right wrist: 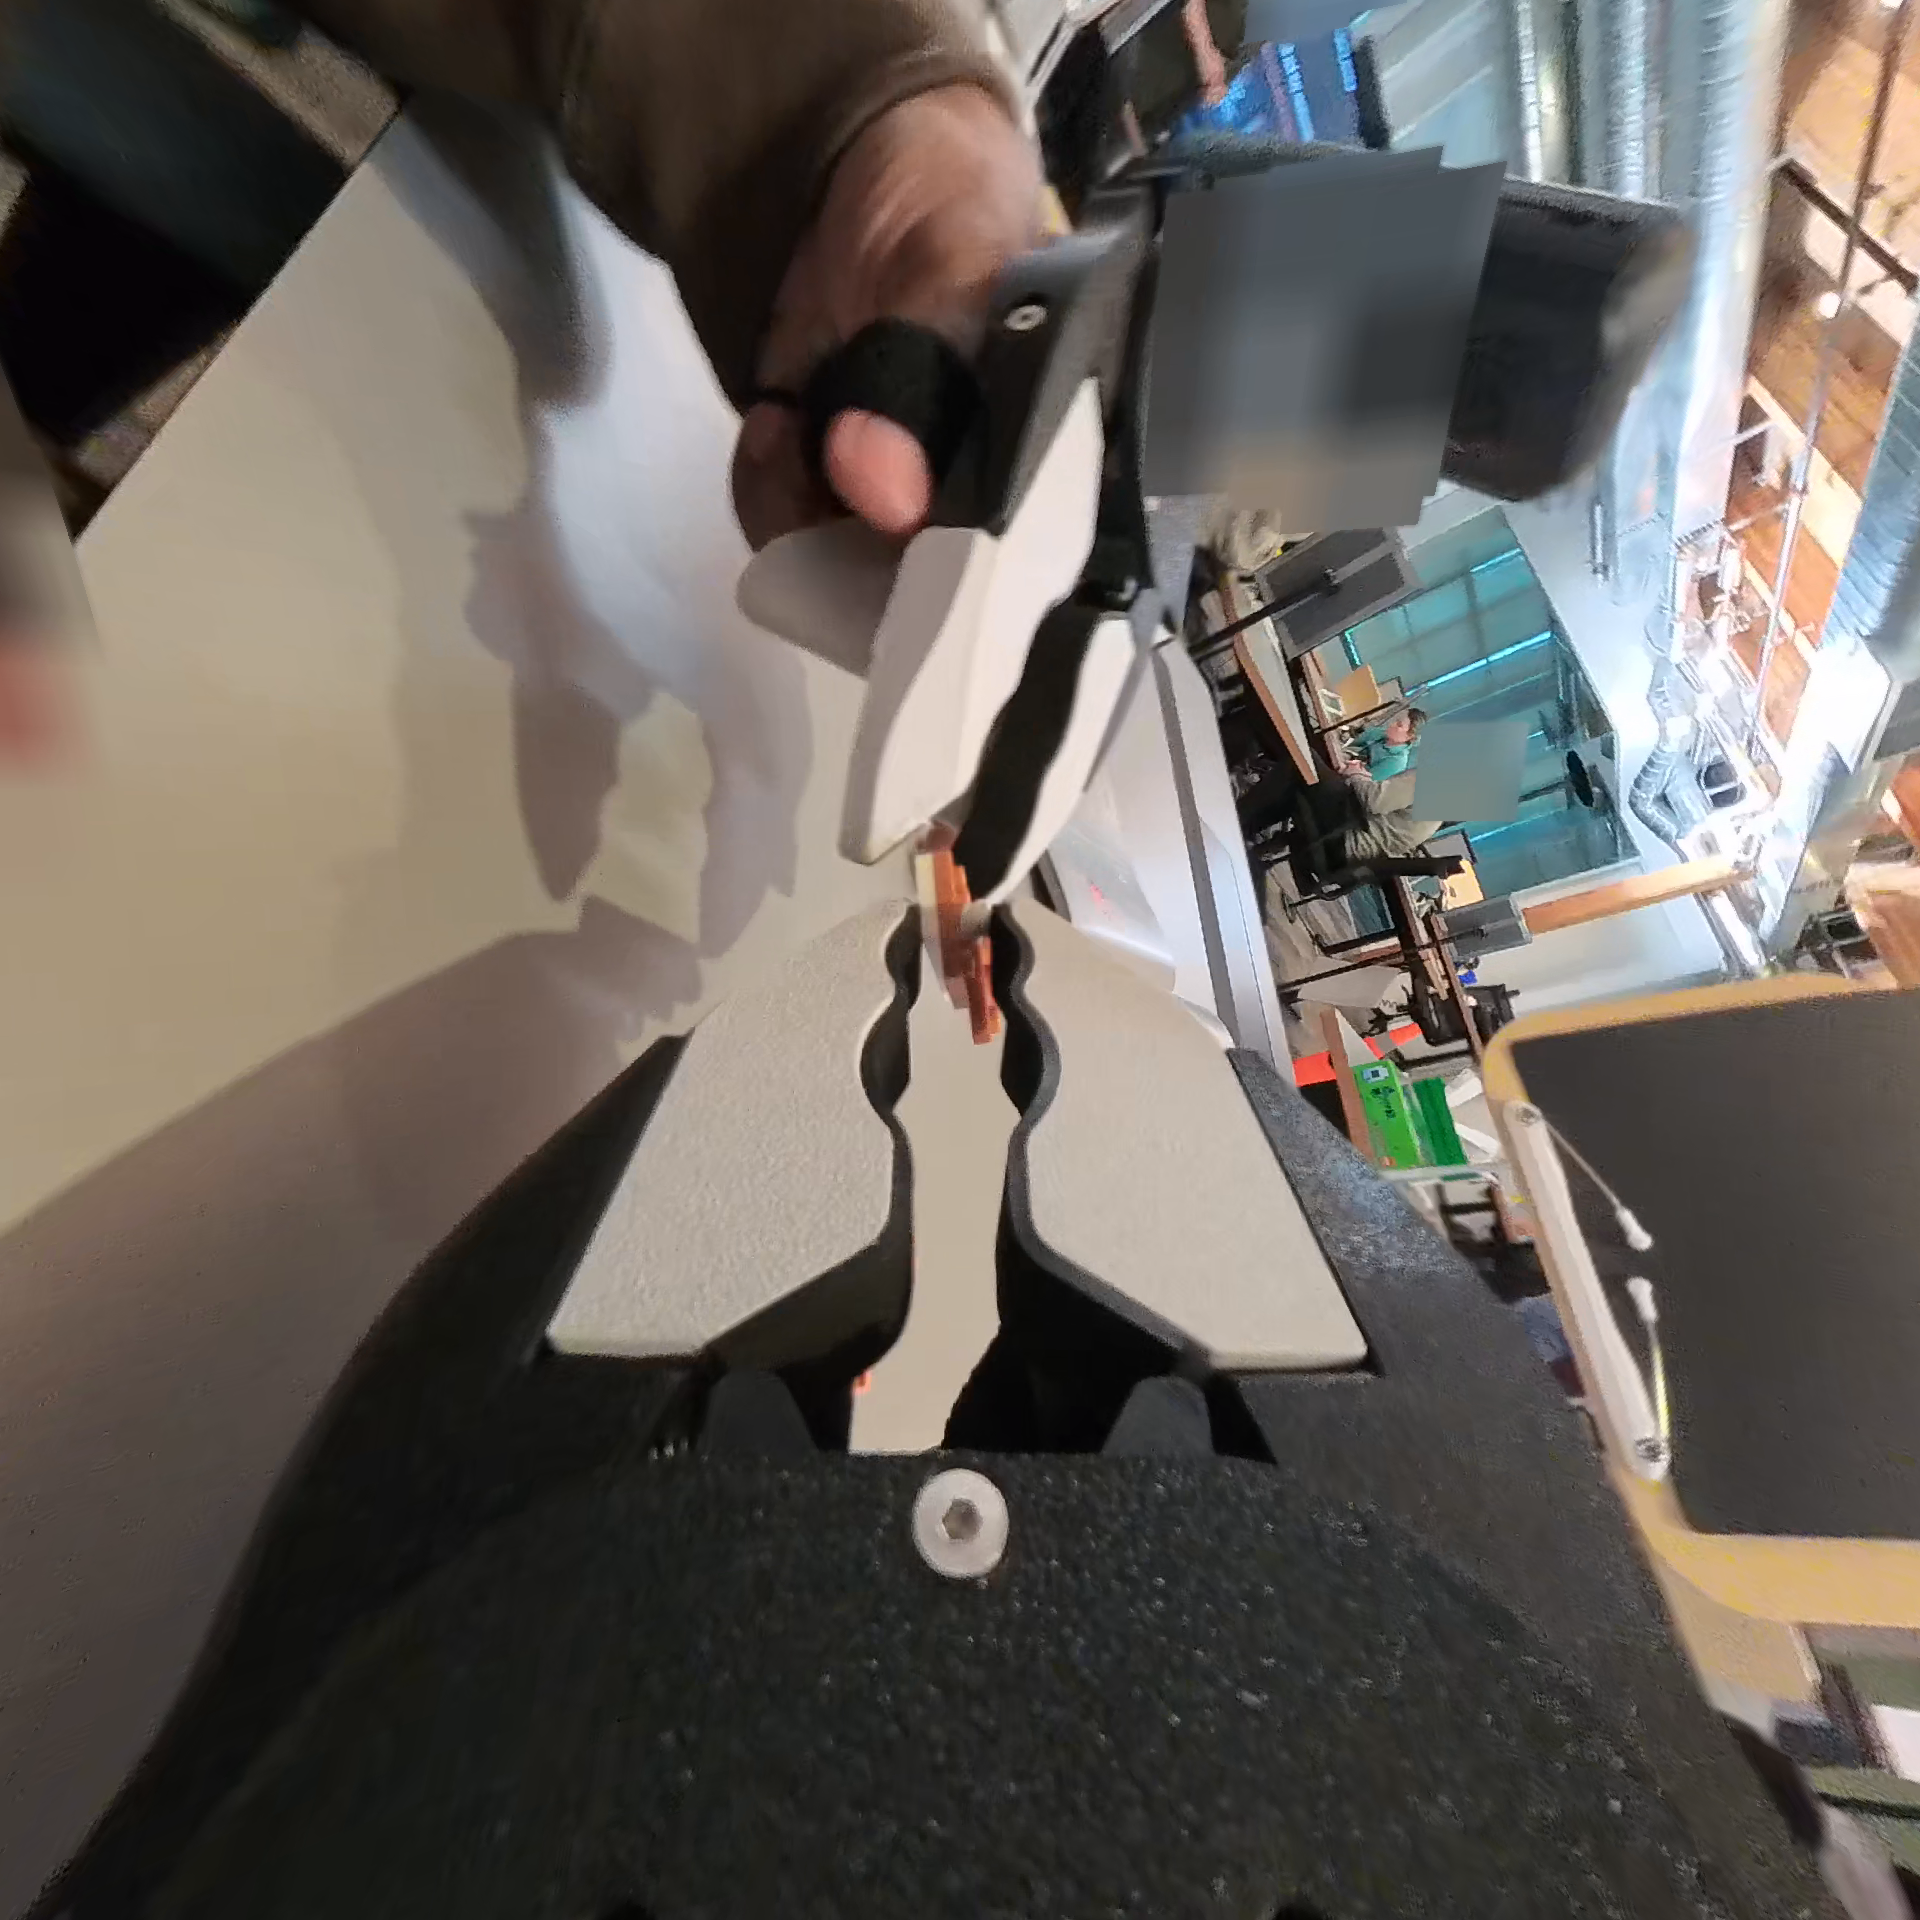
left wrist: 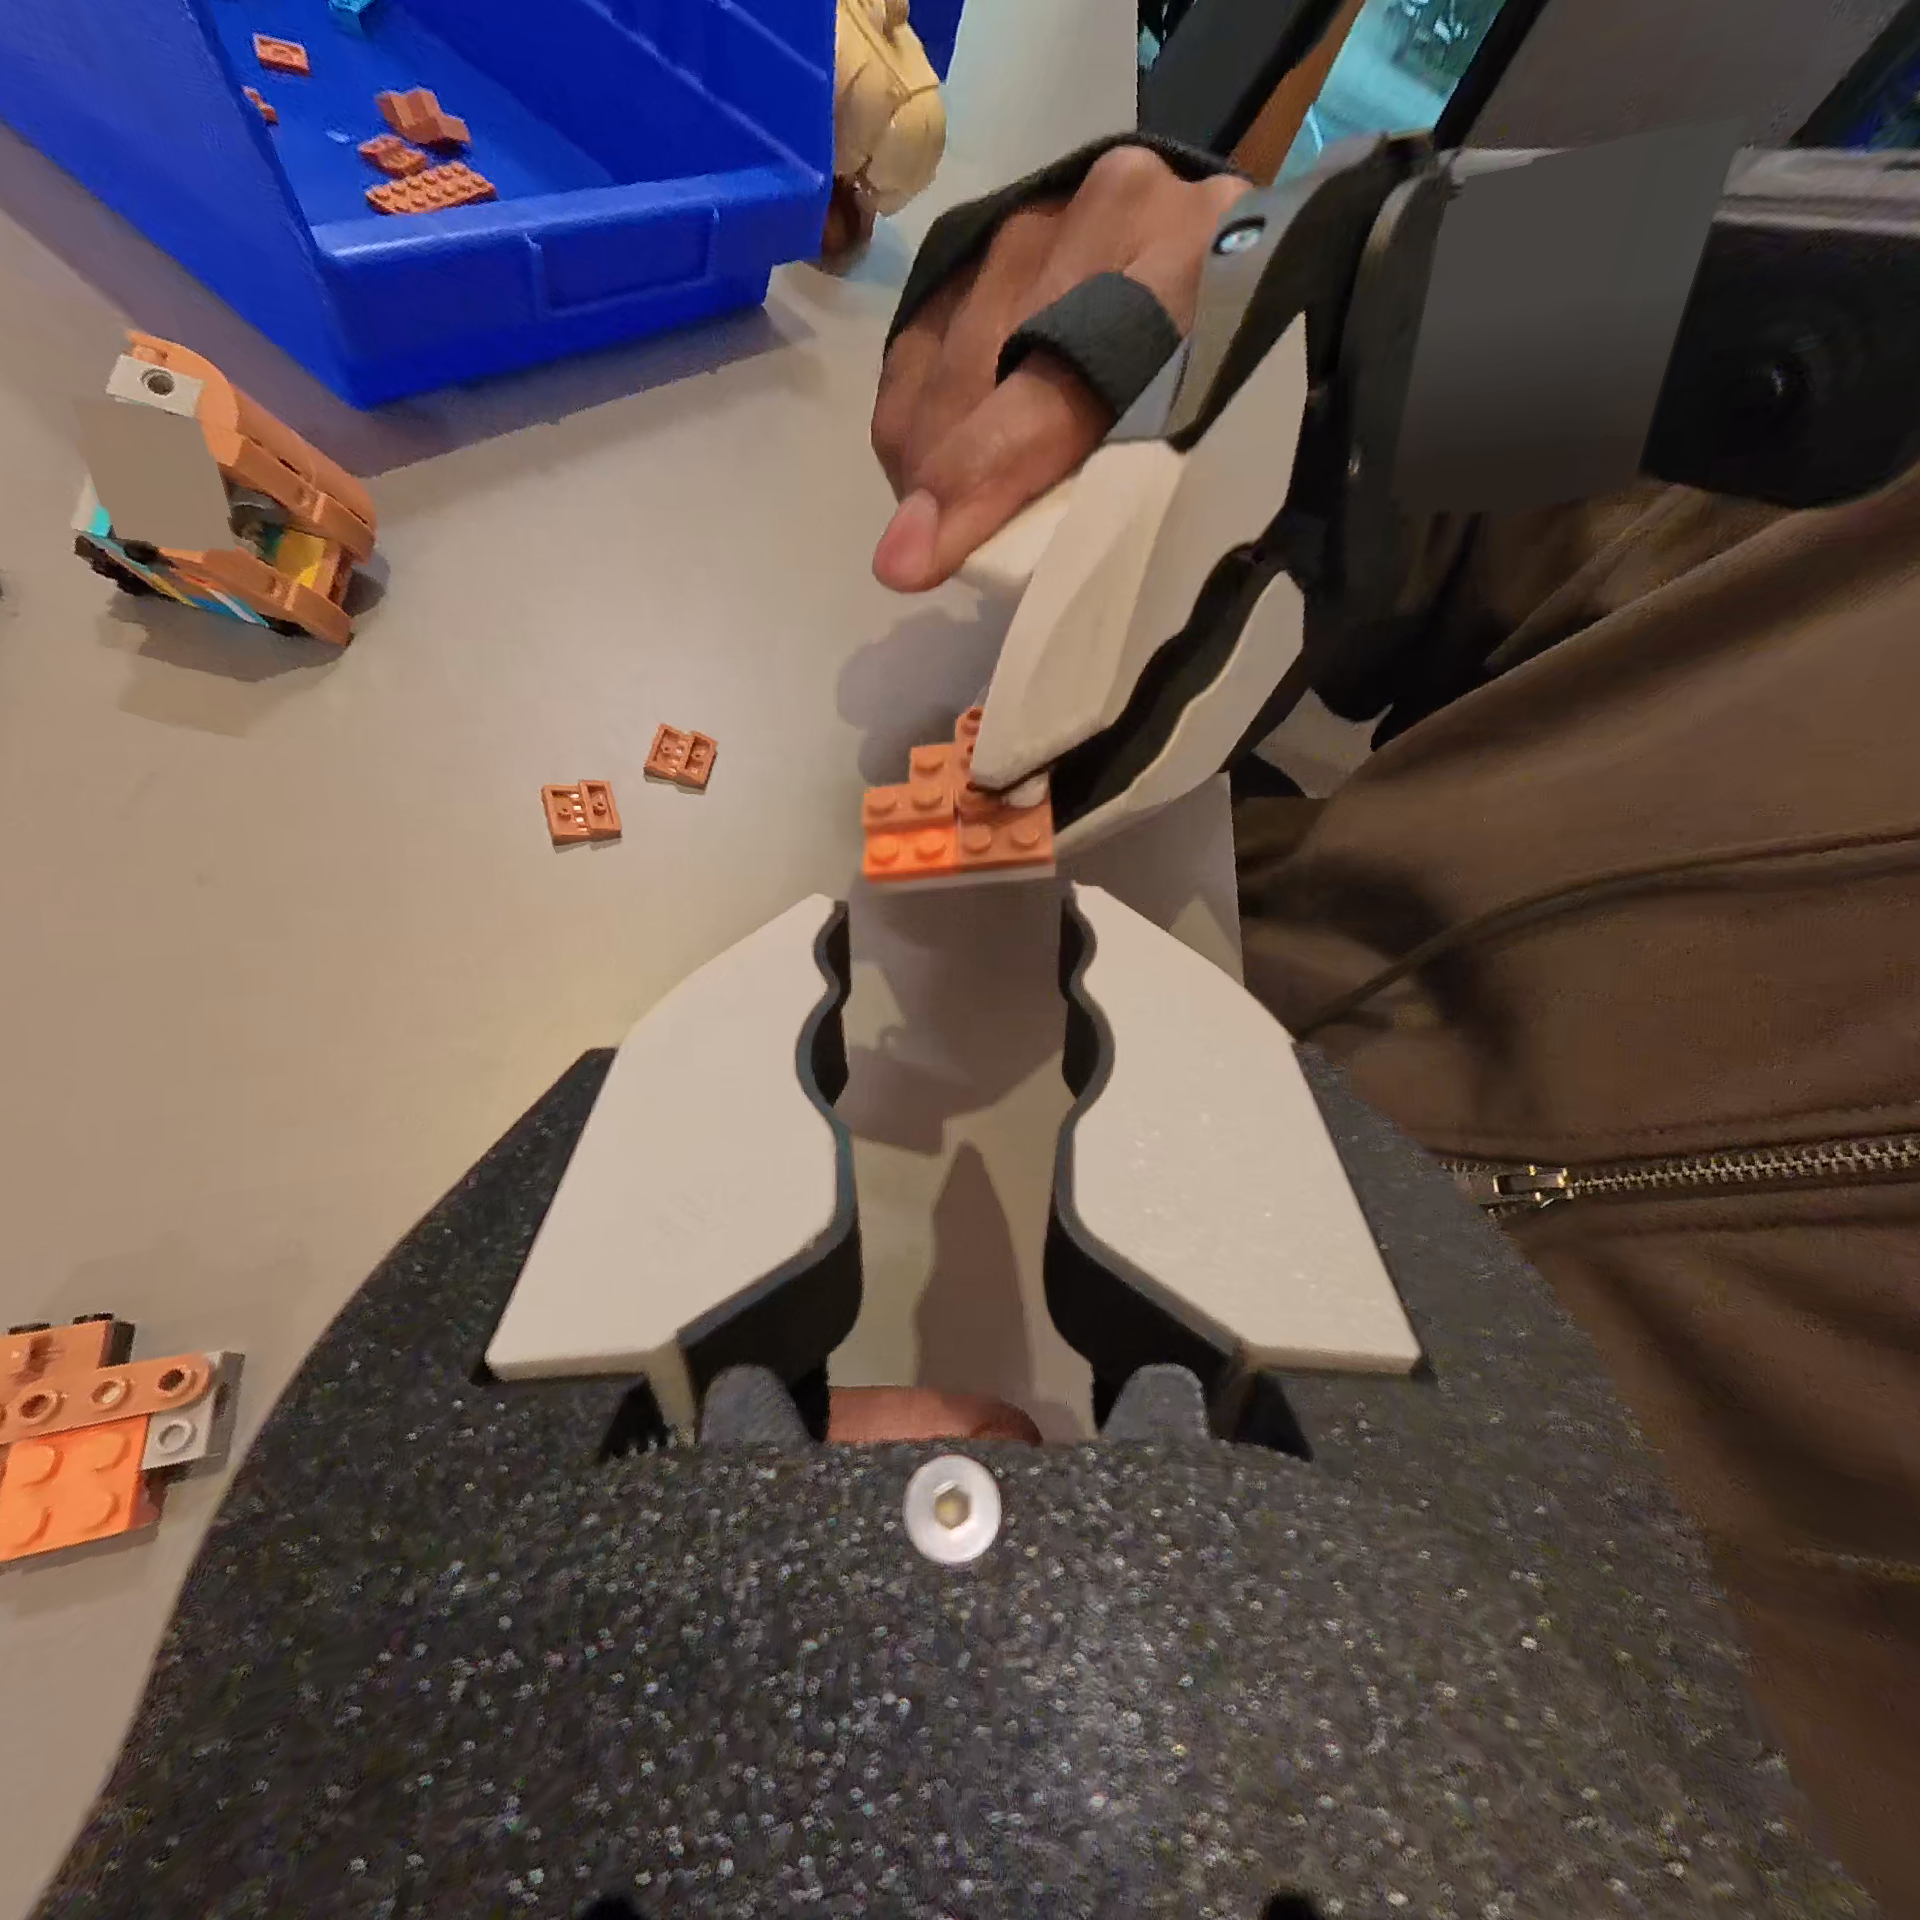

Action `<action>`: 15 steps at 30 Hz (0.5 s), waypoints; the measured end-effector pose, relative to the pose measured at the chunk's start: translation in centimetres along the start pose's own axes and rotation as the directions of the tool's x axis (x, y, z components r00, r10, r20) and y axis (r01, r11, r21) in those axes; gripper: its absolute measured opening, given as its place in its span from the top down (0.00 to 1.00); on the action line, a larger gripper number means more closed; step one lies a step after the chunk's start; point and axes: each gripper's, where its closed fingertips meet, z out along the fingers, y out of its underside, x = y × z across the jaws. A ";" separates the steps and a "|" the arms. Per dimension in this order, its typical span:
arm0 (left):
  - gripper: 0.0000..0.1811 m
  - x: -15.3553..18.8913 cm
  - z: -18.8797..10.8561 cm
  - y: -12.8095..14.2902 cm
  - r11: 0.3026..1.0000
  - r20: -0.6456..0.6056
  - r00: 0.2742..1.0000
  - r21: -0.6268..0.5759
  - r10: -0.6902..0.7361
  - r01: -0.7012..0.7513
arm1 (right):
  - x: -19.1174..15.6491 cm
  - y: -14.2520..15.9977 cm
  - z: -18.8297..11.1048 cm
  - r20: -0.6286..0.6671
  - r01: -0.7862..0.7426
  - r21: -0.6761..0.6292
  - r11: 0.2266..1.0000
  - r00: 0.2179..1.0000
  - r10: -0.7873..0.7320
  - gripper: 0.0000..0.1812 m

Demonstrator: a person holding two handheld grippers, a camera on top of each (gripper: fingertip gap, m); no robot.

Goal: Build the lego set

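An orange assembly of stacked Lego plates (left wrist: 935,842) is held in the air over the grey table (left wrist: 364,1039). My right gripper (left wrist: 1039,821) comes in from the upper right and is shut on the assembly's right end, one finger above it and one below. My left gripper (left wrist: 956,914) is open, with its fingertips just short of the assembly's near edge. In the right wrist view the assembly (right wrist: 977,997) shows edge-on between the right gripper's (right wrist: 958,920) fingertips. The left gripper (right wrist: 935,862) reaches down to its far end.
A blue bin (left wrist: 520,239) with several brown plates stands at the back left. A partly built brown model (left wrist: 239,499) lies at left. Two small brown plates (left wrist: 582,810) (left wrist: 681,753) lie mid-table. Another orange and brown assembly (left wrist: 73,1434) lies at lower left. A brown jacket (left wrist: 1610,1039) fills the right. My left and right fingertips are right by each other.
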 end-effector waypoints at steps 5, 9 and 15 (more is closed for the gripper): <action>0.77 1.2 0.3 -0.9 0.996 -0.059 0.998 0.087 -0.029 0.034 | 0.7 -1.1 -0.5 -0.010 -0.107 0.084 0.991 0.994 0.108 0.93; 0.81 1.7 0.2 -1.5 0.989 -0.085 0.996 0.139 -0.031 0.043 | 0.9 -1.7 -0.8 -0.012 -0.135 0.119 0.984 0.990 0.137 0.93; 0.85 1.7 0.0 -1.3 0.989 -0.093 0.994 0.130 -0.053 0.065 | 0.8 -1.7 -0.8 -0.007 -0.132 0.126 0.983 0.991 0.134 0.93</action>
